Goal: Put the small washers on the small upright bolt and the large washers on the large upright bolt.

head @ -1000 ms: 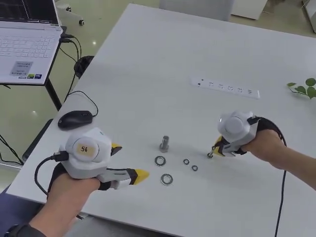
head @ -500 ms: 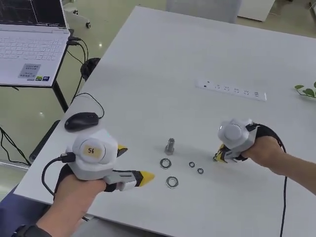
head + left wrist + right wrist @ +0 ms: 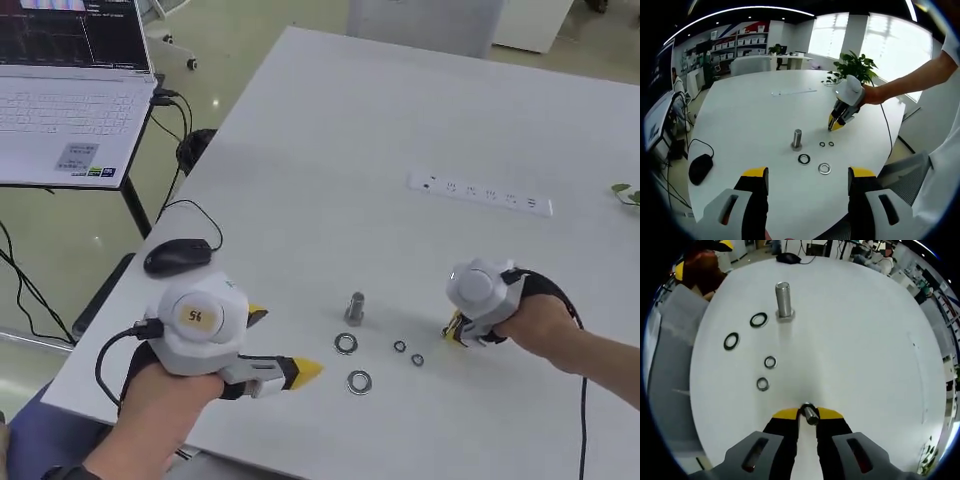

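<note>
The large bolt (image 3: 355, 308) stands upright on the white table (image 3: 330, 150). Two large washers (image 3: 346, 344) (image 3: 359, 381) lie flat in front of it, and two small washers (image 3: 400, 347) (image 3: 417, 360) lie to their right. My right gripper (image 3: 455, 330) is down at the table surface right of the small washers, shut on the small bolt (image 3: 809, 413). In the right gripper view the large bolt (image 3: 784, 300) and the small washers (image 3: 770, 362) lie ahead. My left gripper (image 3: 285, 342) is open, left of the large washers (image 3: 804, 159), nothing between its fingers.
A white power strip (image 3: 480, 193) lies farther back on the table. A black mouse (image 3: 177, 257) with its cable sits near the left edge. A laptop (image 3: 70, 110) stands on a side stand to the left. Plant leaves (image 3: 630, 193) show at the right edge.
The head camera has shifted, so everything sits lower and further right in the picture. Grippers, bolts and washers keep the same places relative to each other.
</note>
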The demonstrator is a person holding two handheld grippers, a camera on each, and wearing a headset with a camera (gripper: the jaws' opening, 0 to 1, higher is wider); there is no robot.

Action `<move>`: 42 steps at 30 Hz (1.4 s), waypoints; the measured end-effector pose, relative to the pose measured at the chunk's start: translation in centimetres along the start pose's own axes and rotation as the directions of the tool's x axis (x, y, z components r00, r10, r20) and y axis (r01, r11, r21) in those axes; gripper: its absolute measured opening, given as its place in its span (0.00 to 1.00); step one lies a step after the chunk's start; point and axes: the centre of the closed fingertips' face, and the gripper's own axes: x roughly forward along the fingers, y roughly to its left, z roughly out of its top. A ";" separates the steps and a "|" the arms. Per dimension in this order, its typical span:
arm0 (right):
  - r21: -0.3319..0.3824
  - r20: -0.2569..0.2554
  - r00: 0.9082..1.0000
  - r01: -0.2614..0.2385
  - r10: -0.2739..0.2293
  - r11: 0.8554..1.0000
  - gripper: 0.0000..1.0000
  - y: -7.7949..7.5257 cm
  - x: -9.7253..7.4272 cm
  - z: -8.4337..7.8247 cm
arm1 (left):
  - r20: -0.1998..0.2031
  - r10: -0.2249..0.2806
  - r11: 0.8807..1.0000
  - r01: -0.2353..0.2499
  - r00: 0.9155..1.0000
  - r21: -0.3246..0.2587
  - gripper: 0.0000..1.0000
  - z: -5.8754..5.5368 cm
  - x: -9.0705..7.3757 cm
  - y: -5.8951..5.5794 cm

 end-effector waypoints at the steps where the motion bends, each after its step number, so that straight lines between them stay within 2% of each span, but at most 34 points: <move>1: 0.000 0.000 1.000 -0.001 0.001 1.000 0.14 0.0 0.0 0.0 | 0.000 0.000 1.000 0.000 1.000 0.001 0.63 0.0 0.0 0.0; 9: 0.019 0.029 1.000 0.003 -0.004 1.000 0.19 0.0 -0.8 0.4 | 0.006 -0.003 1.000 0.003 1.000 0.005 0.63 0.3 0.1 -0.1; 16: 0.068 0.073 0.997 0.033 -0.038 0.997 0.21 -0.7 -2.5 0.2 | 0.011 -0.004 1.000 0.004 1.000 0.004 0.63 0.2 0.0 -0.2; 22: 0.121 0.126 0.989 0.063 -0.078 0.991 0.23 -1.3 -4.3 0.3 | 0.017 -0.006 1.000 0.006 1.000 0.010 0.63 0.5 0.0 -0.4; 28: 0.185 0.191 0.973 0.097 -0.132 0.978 0.23 -1.9 -6.6 0.7 | 0.022 -0.007 1.000 0.006 1.000 0.017 0.63 0.9 0.0 -0.5; 30: 0.213 0.210 0.968 0.094 -0.140 0.972 0.23 -1.9 -7.1 0.7 | 0.025 -0.007 1.000 0.007 1.000 0.020 0.63 1.0 0.0 -0.6; 33: 0.234 0.225 0.961 0.107 -0.160 0.966 0.24 -2.0 -7.9 0.6 | 0.025 -0.007 1.000 0.006 1.000 0.021 0.63 1.0 -0.1 -0.6; 36: 0.257 0.253 0.952 0.106 -0.172 0.961 0.24 -1.9 -8.7 0.8 | 0.026 -0.007 1.000 0.007 1.000 0.022 0.63 1.0 -0.1 -0.7; 42: 0.302 0.327 0.929 0.069 -0.171 0.951 0.28 -1.1 -9.7 1.7 | 0.026 -0.007 1.000 0.007 1.000 0.024 0.63 1.0 -0.2 -0.8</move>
